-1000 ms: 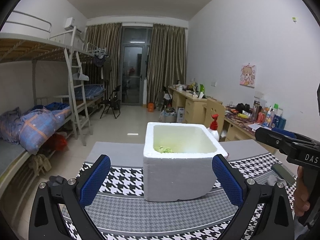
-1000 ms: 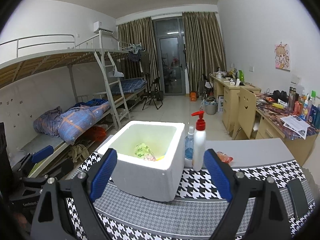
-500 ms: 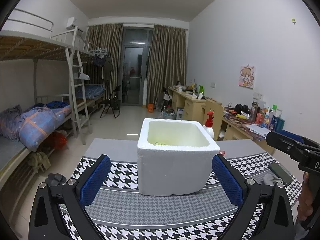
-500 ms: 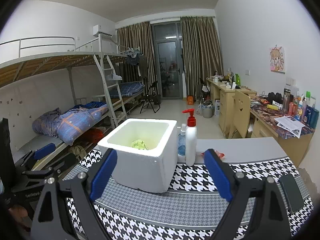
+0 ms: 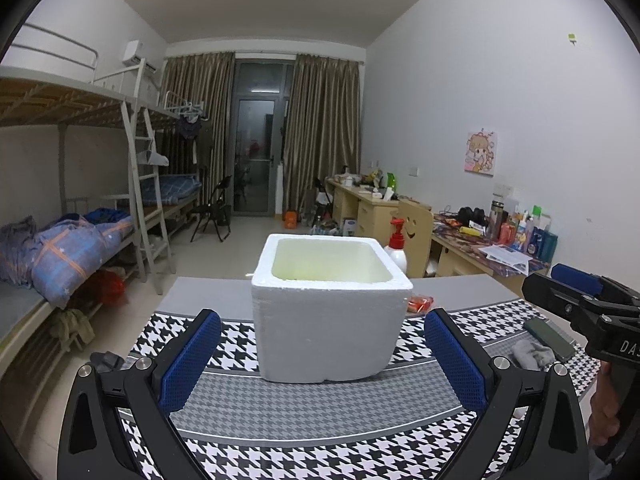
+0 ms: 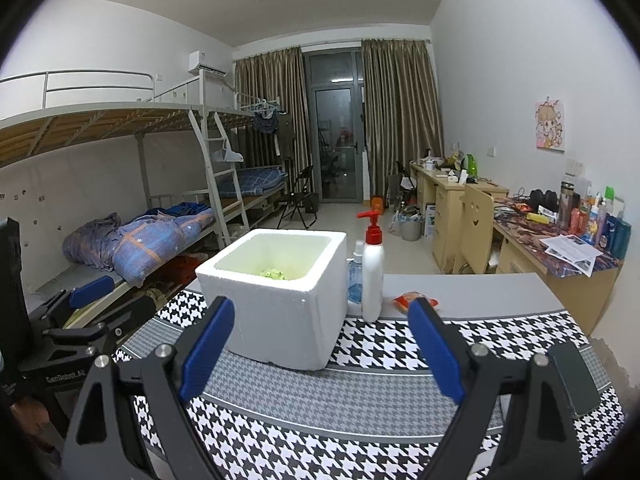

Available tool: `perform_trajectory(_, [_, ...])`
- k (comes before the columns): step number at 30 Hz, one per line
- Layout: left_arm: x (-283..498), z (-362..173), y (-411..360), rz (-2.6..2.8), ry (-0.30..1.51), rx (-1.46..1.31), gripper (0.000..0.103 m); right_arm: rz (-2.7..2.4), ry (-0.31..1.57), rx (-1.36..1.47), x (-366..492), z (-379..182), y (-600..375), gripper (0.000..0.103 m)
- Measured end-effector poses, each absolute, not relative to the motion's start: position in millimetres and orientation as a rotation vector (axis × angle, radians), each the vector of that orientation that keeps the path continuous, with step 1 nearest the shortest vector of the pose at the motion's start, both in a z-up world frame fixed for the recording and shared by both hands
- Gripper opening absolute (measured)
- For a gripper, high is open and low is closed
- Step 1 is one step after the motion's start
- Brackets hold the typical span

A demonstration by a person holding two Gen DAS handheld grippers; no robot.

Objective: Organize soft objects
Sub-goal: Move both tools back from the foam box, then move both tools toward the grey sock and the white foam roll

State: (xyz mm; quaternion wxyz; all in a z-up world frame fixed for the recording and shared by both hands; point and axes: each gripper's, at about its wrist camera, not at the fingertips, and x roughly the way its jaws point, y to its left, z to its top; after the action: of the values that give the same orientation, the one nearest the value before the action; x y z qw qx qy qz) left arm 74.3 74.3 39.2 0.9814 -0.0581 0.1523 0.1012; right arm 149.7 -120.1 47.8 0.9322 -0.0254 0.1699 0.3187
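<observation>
Our left gripper point(image 5: 322, 354) and right gripper point(image 6: 320, 346) share black frames, blue textured pads, silver screws, white lettering.

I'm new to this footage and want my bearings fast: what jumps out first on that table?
The white foam box dominates, standing open-topped on the houndstooth tablecloth with something yellow-green at its bottom. At its right side stands a white pump bottle with a red top, an orange-red packet lying further right. Both the left gripper and the right gripper stand open and empty.
</observation>
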Motion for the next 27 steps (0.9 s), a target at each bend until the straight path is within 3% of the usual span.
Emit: perform_trajectory(27, [80, 22, 4, 0.047, 0.315, -0.088, 0.102, 0.536, 0.349, -0.036, 133, 25, -184, 0.092])
